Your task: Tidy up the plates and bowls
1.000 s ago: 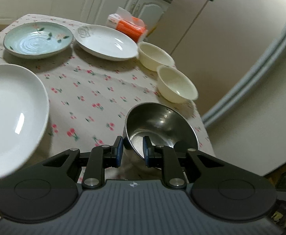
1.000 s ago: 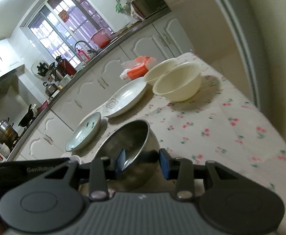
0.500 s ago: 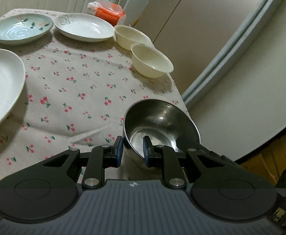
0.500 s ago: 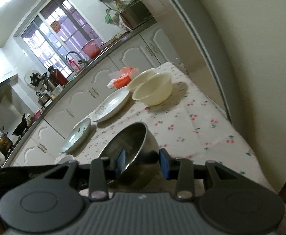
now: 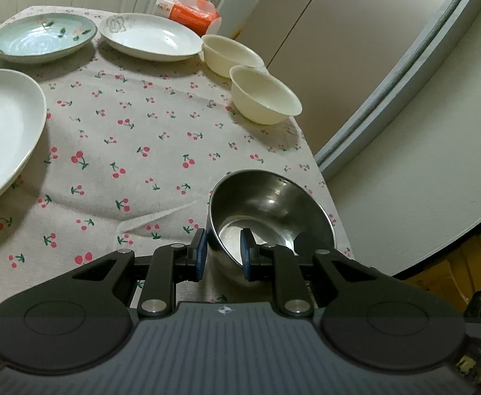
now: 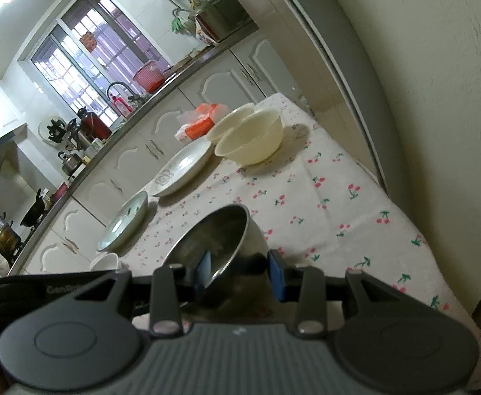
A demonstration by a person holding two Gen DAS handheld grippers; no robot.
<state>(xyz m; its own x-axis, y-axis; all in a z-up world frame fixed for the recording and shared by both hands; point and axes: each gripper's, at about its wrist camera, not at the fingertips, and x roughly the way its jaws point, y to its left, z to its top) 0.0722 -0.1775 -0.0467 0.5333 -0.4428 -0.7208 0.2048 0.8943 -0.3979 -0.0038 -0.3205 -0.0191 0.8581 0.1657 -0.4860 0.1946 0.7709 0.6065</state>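
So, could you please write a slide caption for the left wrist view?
Left gripper pinches the steel bowl by its rim above the cherry-print tablecloth, two cream bowls beyond.

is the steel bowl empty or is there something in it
Empty. The left wrist view looks straight into the steel bowl and shows only bare shiny metal and reflections, plus one finger of the left gripper over the rim.

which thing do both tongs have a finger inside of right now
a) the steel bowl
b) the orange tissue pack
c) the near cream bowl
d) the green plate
a: the left tongs and the right tongs each straddle the rim of the steel bowl, one finger inside and one outside, while the other items sit untouched farther back on the table.
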